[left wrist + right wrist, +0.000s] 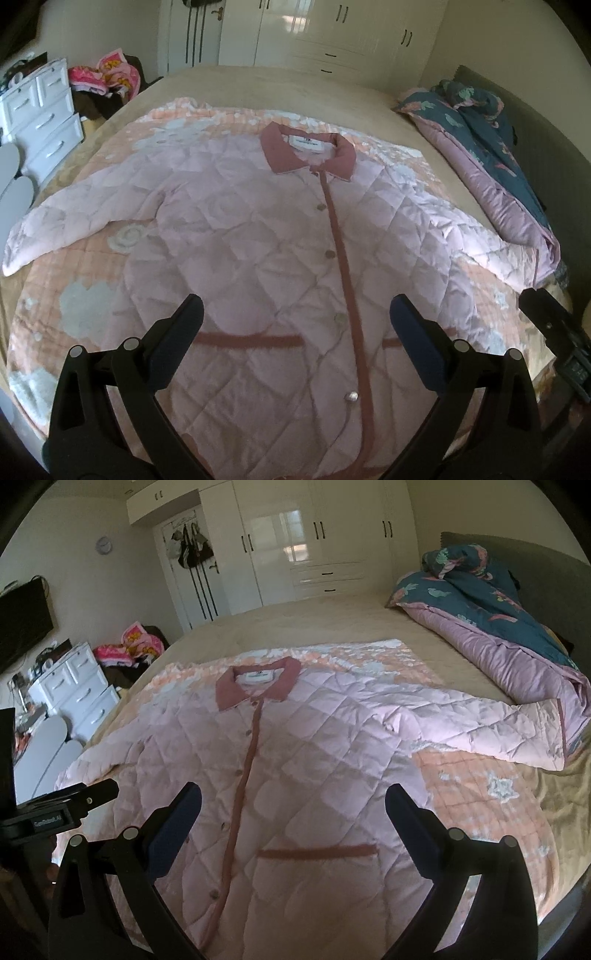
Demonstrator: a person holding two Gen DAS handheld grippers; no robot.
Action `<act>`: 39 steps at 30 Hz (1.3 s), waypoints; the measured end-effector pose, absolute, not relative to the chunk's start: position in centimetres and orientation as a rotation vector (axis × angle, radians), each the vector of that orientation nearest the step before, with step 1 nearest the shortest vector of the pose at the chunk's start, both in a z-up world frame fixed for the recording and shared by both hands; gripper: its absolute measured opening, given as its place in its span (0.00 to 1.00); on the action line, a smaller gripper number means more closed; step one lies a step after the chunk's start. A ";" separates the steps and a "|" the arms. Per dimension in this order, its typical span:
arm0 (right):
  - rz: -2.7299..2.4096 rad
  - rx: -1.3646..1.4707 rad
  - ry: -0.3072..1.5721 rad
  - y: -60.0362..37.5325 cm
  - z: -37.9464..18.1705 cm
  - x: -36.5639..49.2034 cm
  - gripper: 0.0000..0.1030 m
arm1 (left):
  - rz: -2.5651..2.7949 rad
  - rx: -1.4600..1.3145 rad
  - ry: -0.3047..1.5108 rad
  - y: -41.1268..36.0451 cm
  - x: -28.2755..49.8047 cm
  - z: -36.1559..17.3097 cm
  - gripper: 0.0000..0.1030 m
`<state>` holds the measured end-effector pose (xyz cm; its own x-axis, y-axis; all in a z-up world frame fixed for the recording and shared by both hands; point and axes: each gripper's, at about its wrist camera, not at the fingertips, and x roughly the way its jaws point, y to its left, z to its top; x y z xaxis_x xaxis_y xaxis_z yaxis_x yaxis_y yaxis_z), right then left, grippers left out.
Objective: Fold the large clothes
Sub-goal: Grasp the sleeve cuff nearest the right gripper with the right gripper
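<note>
One pink quilted jacket (258, 236) is laid flat, front up, on a peach patterned blanket (85, 306) spread over the bed (332, 624). Its long axis runs straight away from both sets of jaws: the hem lies nearest, beneath the fingers, and the darker pink collar (308, 153) points away toward the white wardrobe (317, 542). The dark pink placket (341, 251) is seen running between the left gripper's fingers toward the right-hand finger, and close to the left-hand finger of the right gripper. Two sleeves are spread outward, one to each side; the far right sleeve (491, 727) reaches a rolled teal and mauve duvet (517, 642). Two trimmed pockets are visible, and five buttons can be counted along the placket.

The left gripper (295, 314) is held above the lower jacket, aimed forward and downward, its jaws spread wide with nothing between them. The right gripper (293, 797) is held likewise, level beside it, jaws released and empty. Each gripper is glimpsed at the edge of the other's view. One white drawer chest (40, 110) stands off to the left.
</note>
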<state>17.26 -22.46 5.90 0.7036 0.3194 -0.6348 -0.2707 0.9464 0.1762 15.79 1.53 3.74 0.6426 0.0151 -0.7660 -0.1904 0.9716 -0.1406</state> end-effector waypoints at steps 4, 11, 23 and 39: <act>0.317 0.084 0.708 -23.4 6.3 18.9 0.96 | 0.077 -0.258 0.864 1.1 17.9 4.0 0.92; 0.266 0.119 0.693 -25.9 6.6 22.4 0.96 | 0.093 -0.208 0.888 -1.1 22.0 3.4 0.92; 0.103 0.205 0.714 -32.3 4.6 28.2 0.96 | 0.082 -0.178 0.923 -4.3 28.0 1.5 0.92; -0.134 0.361 0.789 -43.5 -1.4 32.6 0.96 | 0.059 -0.116 0.981 -9.6 34.3 -1.5 0.92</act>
